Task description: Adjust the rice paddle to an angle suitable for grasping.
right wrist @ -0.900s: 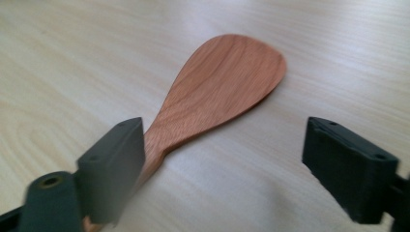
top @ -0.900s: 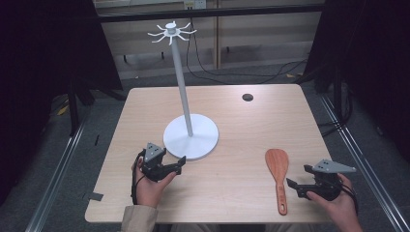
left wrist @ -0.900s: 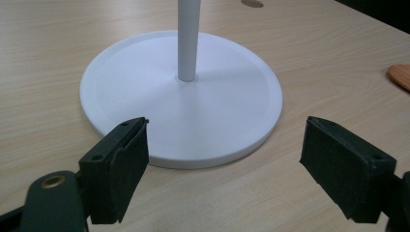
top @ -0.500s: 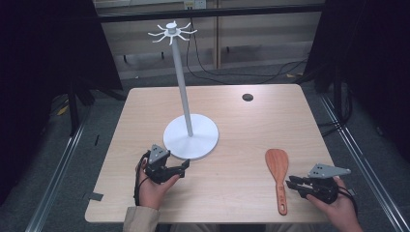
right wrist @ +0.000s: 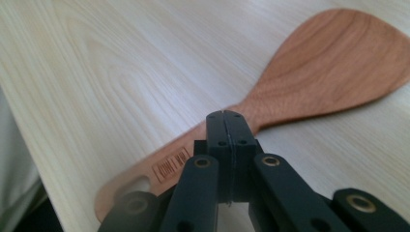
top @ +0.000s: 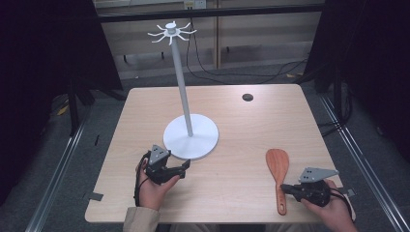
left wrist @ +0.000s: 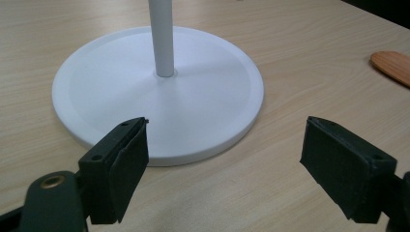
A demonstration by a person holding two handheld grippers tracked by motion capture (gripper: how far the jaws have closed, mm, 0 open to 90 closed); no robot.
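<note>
The wooden spatula (top: 278,175) lies just left of the right gripper (top: 286,188), whose jaws are pressed together empty above its handle, which runs crosswise to them, while the left gripper (top: 183,169), wide open and empty, is well apart.

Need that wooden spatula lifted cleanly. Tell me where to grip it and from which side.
Grip the wooden spatula on its narrow handle just below the blade, from above, jaws across the width. It lies flat on the table, so only its thin edges offer purchase.
</note>
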